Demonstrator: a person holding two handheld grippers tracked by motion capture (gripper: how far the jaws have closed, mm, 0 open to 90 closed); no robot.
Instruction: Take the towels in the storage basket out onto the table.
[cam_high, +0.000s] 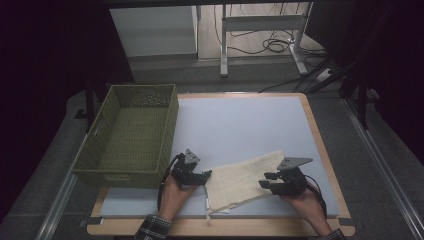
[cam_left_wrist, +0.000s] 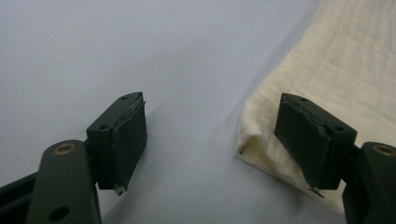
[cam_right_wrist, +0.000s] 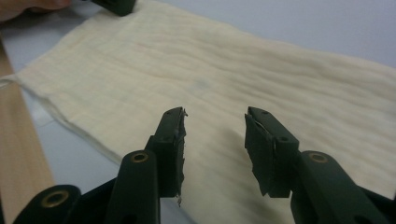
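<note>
A green woven basket sits at the tabletop's left. Right of it, the left gripper gapes wide with nothing held, at the near-left corner of a cream cloth lying flat. The right gripper hovers half open over the cloth's right part, empty.

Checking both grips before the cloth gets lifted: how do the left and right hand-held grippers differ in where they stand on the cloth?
The left hand-held gripper sits at the cream cloth's folded corner, one jaw over bare table, the other over the cloth; the right hand-held gripper has both jaws over the cloth. The left's jaws stand wider apart than the right's. Both are open and grip nothing.
</note>
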